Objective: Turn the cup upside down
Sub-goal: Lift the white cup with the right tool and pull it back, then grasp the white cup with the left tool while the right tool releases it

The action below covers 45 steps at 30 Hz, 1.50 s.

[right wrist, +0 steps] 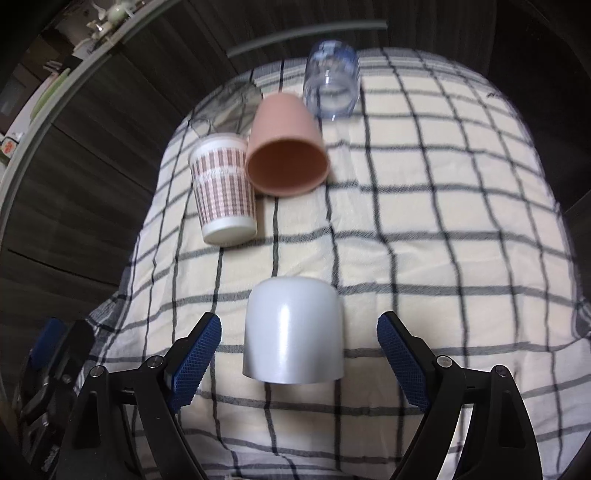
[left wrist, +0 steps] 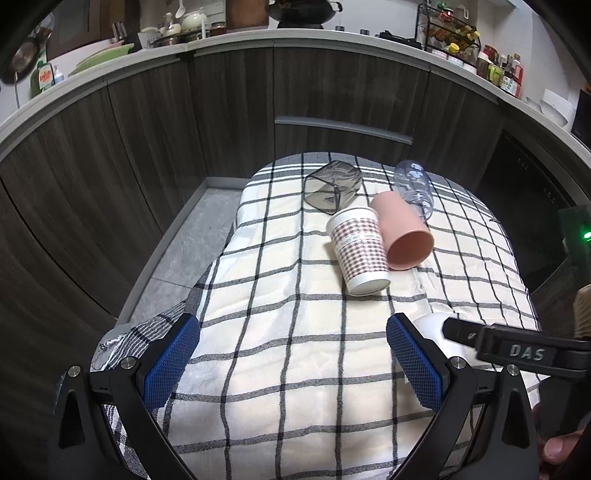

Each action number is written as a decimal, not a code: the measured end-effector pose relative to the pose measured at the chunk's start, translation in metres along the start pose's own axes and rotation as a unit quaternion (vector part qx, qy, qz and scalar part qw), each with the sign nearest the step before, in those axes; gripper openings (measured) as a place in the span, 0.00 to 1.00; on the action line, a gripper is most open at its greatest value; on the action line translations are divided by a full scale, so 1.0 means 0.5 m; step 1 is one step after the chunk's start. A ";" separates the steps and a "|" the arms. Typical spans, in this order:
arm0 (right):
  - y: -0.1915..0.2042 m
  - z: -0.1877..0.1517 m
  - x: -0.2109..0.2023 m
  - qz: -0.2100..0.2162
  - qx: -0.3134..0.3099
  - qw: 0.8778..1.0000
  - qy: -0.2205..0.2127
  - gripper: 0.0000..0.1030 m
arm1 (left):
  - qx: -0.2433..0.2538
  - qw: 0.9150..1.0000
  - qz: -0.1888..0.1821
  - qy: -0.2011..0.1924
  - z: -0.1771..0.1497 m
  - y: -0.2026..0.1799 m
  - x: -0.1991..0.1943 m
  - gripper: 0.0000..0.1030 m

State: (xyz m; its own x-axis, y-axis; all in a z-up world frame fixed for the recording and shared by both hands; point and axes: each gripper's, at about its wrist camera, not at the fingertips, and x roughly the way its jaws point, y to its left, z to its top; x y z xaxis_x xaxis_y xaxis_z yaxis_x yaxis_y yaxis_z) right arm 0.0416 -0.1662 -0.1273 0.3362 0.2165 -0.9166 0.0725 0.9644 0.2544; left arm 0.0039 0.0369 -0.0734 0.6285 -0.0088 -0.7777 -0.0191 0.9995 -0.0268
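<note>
A white cup [right wrist: 293, 330] stands upside down on the checked cloth [right wrist: 424, 229], between the open fingers of my right gripper [right wrist: 299, 338], which do not touch it. In the left wrist view only a bit of it [left wrist: 430, 328] shows behind the right finger. My left gripper [left wrist: 293, 349] is open and empty over the cloth [left wrist: 280, 332]. Farther back lie a patterned paper cup [right wrist: 223, 192] [left wrist: 360, 251], a pink cup [right wrist: 286, 147] [left wrist: 404, 232], a clear cup [right wrist: 332, 81] [left wrist: 413, 188] and a smoky grey square cup [left wrist: 332, 186], all on their sides.
Dark wood cabinets [left wrist: 229, 110] with a grey handle [left wrist: 343, 127] stand behind the table. A counter with kitchenware [left wrist: 184, 26] and bottles [left wrist: 498, 66] runs above. Grey floor [left wrist: 184, 251] lies to the left. The right gripper's arm [left wrist: 517, 349] crosses the left view's right side.
</note>
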 end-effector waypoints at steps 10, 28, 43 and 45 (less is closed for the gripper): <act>-0.049 -0.006 -0.116 -0.051 -0.016 0.992 -0.114 0.84 | 0.047 0.998 -0.035 0.018 -0.001 -0.103 0.005 1.00; -0.142 -0.010 -0.201 -0.121 -0.019 0.960 -0.250 0.84 | 0.093 0.990 -0.053 0.093 0.022 -0.252 0.083 1.00; -0.176 0.016 -0.213 -0.134 -0.016 0.943 -0.304 0.84 | 0.086 0.965 -0.033 0.245 0.022 -0.299 0.207 0.96; -0.178 0.019 -0.210 -0.132 -0.013 0.943 -0.305 0.84 | 0.085 0.962 -0.035 0.258 0.025 -0.302 0.217 0.92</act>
State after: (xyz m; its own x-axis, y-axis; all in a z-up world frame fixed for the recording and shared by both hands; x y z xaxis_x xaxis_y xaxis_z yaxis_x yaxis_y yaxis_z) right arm 0.0089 -0.2765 -0.0507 0.7877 -0.1509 -0.5974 0.2085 0.9776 0.0280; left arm 0.0847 -0.1146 -0.1461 0.1530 -0.0471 -0.9871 0.1646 0.9861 -0.0215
